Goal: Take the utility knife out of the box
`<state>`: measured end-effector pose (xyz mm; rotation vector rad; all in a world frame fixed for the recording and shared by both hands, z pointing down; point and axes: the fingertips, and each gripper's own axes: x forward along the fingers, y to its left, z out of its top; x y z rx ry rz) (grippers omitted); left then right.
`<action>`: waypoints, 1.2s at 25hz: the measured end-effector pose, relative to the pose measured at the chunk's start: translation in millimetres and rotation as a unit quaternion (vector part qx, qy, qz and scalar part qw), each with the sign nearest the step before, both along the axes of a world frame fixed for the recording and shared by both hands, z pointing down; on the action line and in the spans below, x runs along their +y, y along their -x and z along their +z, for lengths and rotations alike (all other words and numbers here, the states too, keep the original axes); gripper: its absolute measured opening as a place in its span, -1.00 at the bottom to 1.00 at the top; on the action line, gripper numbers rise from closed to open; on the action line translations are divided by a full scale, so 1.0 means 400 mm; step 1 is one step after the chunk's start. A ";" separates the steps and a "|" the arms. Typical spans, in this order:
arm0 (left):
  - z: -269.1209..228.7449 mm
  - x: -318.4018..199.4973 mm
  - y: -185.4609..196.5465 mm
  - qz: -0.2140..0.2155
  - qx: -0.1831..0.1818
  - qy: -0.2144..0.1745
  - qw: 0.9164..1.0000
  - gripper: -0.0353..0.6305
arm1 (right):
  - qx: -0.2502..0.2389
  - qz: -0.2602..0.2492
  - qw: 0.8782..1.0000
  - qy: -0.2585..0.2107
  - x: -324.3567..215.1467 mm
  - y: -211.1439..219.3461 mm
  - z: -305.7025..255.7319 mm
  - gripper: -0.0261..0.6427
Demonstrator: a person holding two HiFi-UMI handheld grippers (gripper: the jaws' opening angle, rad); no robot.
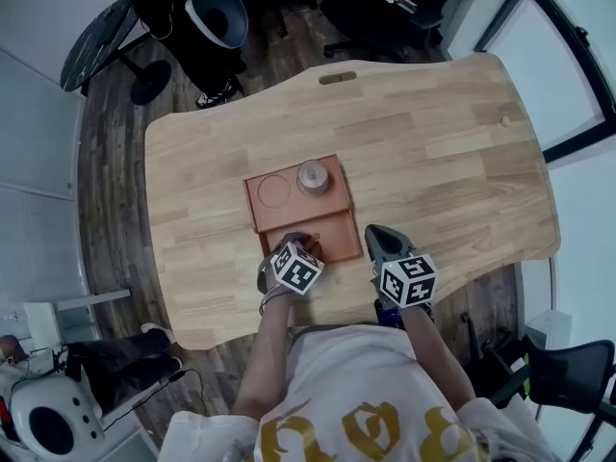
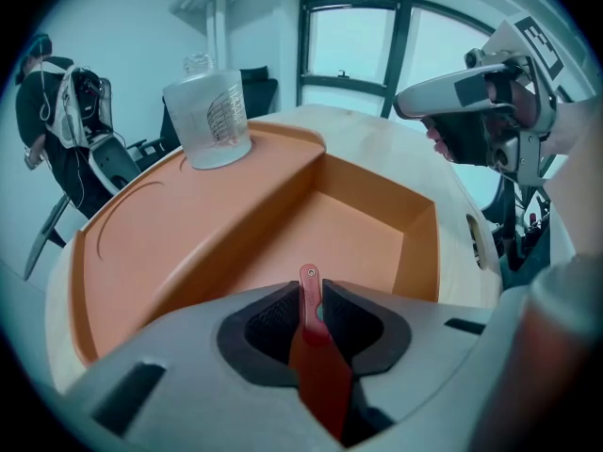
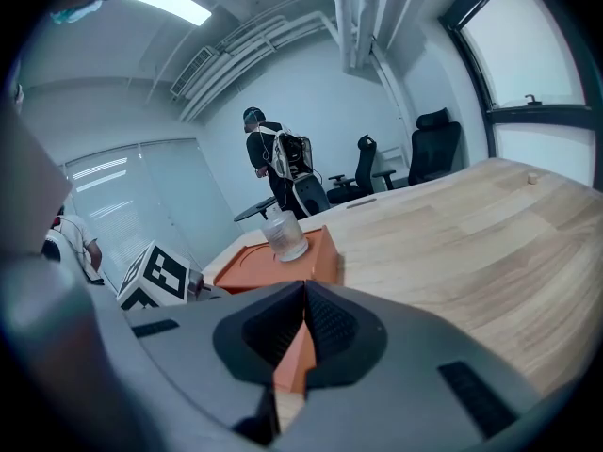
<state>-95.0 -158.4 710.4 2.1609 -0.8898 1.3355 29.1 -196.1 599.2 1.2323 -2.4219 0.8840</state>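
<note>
A thin red utility knife (image 2: 316, 356) stands between the pads of my left gripper (image 2: 310, 295), which is shut on it over the deep front compartment of the orange box (image 2: 367, 234). In the head view the left gripper (image 1: 306, 242) points steeply down into the box (image 1: 252, 205) at its near side. My right gripper (image 1: 377, 234) hovers just right of the box's front corner, its jaws shut with nothing between them (image 3: 303, 295). From the right gripper view the box (image 3: 245, 269) lies ahead to the left.
A clear ribbed jar (image 1: 312, 175) stands in a round recess of the box's far half, beside a second round recess with nothing in it (image 1: 273, 191). The box sits on a wooden table (image 1: 443, 152), whose near edge is by my body. Office chairs (image 1: 217, 12) and a standing person (image 3: 268, 163) are beyond.
</note>
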 end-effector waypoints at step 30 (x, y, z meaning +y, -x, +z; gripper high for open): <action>-0.280 -0.017 0.004 -0.204 0.250 -0.150 0.935 -0.73 | -0.054 0.028 0.997 -0.048 0.062 -0.037 -0.129 -0.89</action>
